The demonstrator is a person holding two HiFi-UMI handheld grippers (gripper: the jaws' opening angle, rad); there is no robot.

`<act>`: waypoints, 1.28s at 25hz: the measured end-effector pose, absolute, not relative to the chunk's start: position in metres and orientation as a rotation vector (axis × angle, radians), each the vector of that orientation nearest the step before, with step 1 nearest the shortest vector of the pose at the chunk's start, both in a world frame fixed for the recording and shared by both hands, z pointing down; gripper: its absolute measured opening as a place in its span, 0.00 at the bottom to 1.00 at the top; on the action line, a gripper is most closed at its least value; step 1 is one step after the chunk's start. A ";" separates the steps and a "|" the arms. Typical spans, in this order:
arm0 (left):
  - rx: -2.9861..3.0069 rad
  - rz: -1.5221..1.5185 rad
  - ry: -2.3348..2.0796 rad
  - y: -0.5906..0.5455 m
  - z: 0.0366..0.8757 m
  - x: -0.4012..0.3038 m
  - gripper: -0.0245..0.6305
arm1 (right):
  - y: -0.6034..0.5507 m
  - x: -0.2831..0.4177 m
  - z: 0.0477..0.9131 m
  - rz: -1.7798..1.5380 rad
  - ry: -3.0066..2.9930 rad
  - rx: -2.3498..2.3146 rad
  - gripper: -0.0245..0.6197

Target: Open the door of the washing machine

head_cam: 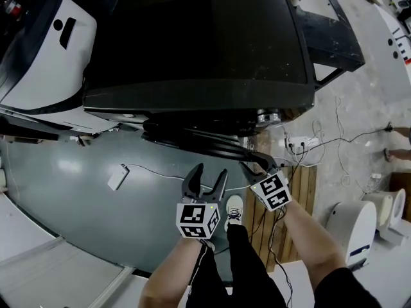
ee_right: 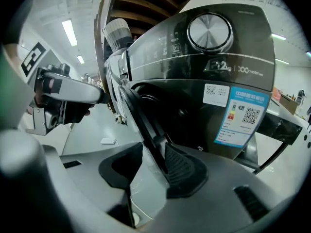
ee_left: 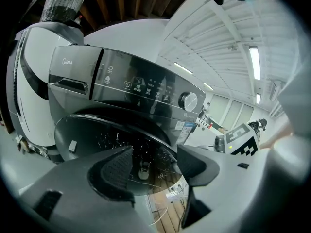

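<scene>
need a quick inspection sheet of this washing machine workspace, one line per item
surface: grey floor; wooden boards at the right.
job's things: dark washing machine; its door looks ajar.
clutter: small white object on the floor.
grippers: left tongs open, empty, facing the door glass; right tongs open, door's edge between them.
cables: loose cables and a power strip on the floor at the right.
surroundings: white machine at left; white rounded unit at right.
</scene>
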State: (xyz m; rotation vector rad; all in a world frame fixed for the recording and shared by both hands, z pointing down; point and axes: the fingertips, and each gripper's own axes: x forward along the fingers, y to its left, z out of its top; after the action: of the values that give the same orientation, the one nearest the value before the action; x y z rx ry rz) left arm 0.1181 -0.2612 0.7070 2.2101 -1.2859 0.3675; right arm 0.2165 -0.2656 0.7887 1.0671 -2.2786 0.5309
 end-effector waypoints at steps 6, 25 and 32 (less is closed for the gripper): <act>2.185 0.377 -1.274 -0.245 0.715 0.114 0.47 | -0.236 0.207 0.789 0.577 -2.293 1.049 0.26; 2.161 0.338 -1.192 -0.184 0.724 0.076 0.47 | -0.133 0.134 0.781 0.696 -2.335 0.988 0.25; 2.119 0.341 -1.174 -0.162 0.729 0.045 0.47 | -0.108 0.116 0.752 0.658 -2.375 1.044 0.25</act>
State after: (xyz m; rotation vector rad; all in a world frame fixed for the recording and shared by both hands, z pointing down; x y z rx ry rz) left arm 0.0450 -0.1620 0.7288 2.1187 -1.1739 0.3414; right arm 0.1156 -0.1079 0.7516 1.0440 -2.3747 0.6578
